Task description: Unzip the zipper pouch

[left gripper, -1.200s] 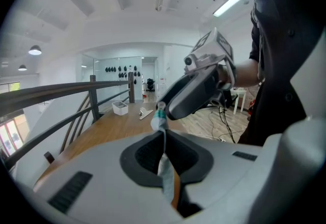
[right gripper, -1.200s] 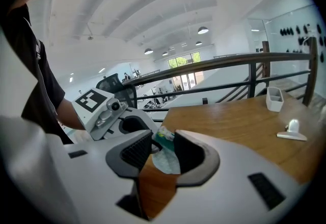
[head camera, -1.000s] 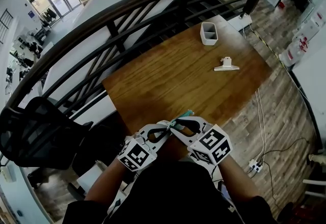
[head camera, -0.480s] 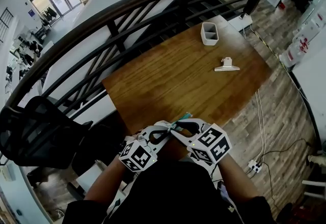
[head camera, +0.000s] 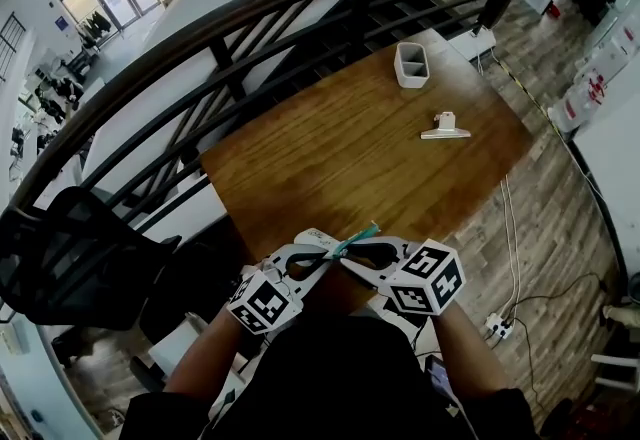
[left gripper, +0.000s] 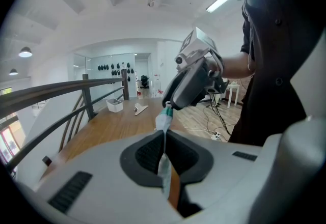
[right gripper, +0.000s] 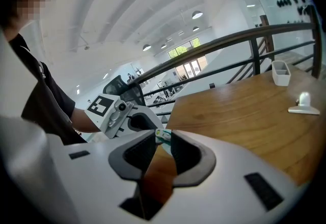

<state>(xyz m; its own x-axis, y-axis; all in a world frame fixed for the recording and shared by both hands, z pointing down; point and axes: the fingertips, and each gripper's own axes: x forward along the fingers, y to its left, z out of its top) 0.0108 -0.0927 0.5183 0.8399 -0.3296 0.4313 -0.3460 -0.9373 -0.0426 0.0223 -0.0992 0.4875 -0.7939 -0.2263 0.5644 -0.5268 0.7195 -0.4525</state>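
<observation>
Left claw (left gripper: 164, 142) on zipper pouch (left gripper: 164, 120)

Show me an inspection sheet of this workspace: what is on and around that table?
Surface: wooden table.
Job's things: pouch, held up between both grippers at the table's near edge.
Clutter: white container; clip.
Grippers: left hand-held gripper shut on the pouch; right hand-held gripper closing on its teal end.
Cables: cables and power strip on the floor.
Surroundings: dark railing; black chair.
</observation>
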